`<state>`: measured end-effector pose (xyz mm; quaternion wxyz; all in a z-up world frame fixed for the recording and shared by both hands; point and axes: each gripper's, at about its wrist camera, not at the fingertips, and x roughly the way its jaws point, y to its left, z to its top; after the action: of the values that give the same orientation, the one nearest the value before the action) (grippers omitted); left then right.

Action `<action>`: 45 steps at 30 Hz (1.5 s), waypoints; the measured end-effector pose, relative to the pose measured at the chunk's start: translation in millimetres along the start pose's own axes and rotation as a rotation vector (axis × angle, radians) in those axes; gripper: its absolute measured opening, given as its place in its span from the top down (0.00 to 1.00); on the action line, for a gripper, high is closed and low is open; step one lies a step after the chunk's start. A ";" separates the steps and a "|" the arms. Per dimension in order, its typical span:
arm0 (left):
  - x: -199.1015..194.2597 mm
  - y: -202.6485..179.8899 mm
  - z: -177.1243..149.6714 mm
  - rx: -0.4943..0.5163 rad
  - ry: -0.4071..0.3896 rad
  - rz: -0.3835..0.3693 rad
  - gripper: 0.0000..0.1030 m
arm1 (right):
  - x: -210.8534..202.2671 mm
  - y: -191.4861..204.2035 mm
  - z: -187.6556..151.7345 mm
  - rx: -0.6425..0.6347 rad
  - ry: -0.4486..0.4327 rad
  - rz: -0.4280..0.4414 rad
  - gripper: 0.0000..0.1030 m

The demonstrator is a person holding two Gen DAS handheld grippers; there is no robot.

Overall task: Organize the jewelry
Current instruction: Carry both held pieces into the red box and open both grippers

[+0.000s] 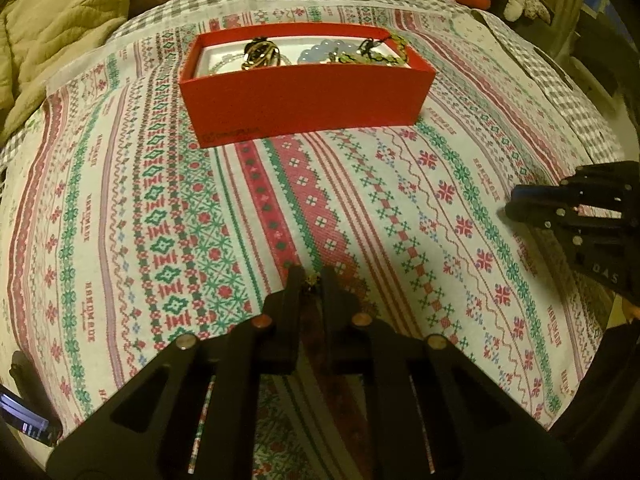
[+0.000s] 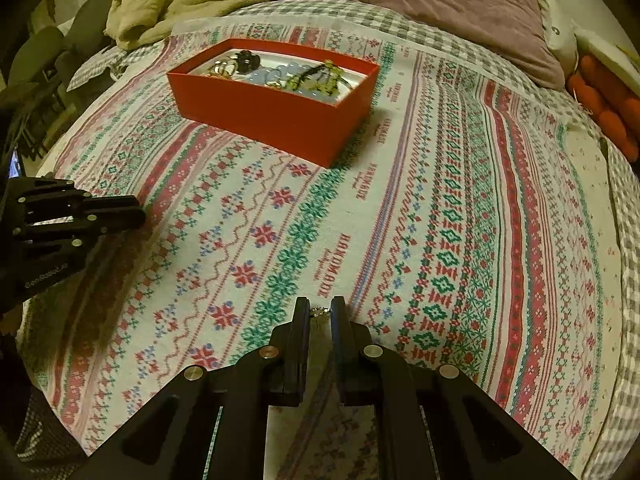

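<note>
Jewelry box (image 1: 306, 96), red, sits on patterned bed cloth (image 1: 120, 240) well ahead of left tool (image 1: 312, 276), which is clamped on small gold piece (image 1: 312, 281). Rt wrist view: right tool (image 2: 320, 307) pinches small silver piece (image 2: 319, 312); box up-left, well apart.

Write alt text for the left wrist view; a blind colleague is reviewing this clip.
The left claw is shut on a small gold-coloured jewelry piece just above a cross-stitch patterned cloth on a bed. Beyond it sits an open red rectangular cardboard box holding beads and chains; the right claw enters from the right.
</note>
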<state>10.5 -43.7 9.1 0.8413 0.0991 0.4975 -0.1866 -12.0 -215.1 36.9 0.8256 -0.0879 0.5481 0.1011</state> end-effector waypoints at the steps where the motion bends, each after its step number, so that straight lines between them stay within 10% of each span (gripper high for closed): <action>1: -0.8 0.3 0.9 -0.003 0.002 -0.002 0.90 | -1.6 1.9 2.2 0.000 -0.002 0.002 0.90; 45: -13.5 59.1 122.2 -0.087 -0.093 -0.035 0.90 | -1.3 -8.9 147.5 0.304 -0.167 0.180 0.90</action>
<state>126.8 -30.0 79.0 0.8637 0.0450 0.4670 -0.1841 120.7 -185.9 95.1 0.8596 0.0959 0.4923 0.0978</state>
